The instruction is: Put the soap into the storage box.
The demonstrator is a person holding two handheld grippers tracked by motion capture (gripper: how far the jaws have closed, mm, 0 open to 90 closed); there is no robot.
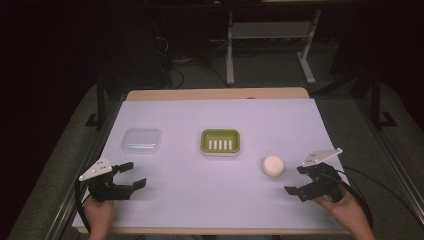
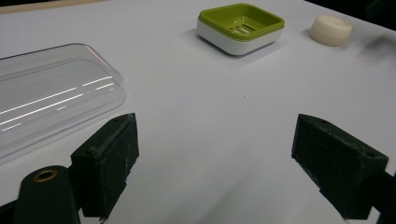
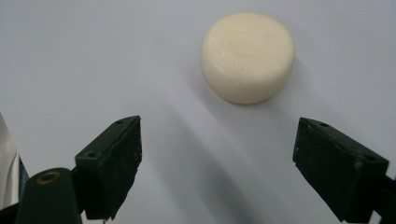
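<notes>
A round cream soap bar [image 1: 273, 166] lies on the white table, right of centre. A green and white soap dish [image 1: 220, 141] sits at the table's middle, and a clear plastic lid [image 1: 141, 140] rests to its left. My right gripper [image 1: 299, 181] stands open just right of the soap, and in the right gripper view the soap [image 3: 248, 57] lies ahead of the jaws, apart from them. My left gripper [image 1: 133, 175] is open near the front left, below the lid. Its own view shows the lid [image 2: 51, 100] at left, the dish [image 2: 240, 27] and soap [image 2: 331, 30] farther off.
The white sheet [image 1: 220, 200] covers the table, with its wooden edge showing at the back. Metal frame rails run along both sides. Table legs and cables stand on the dark floor beyond.
</notes>
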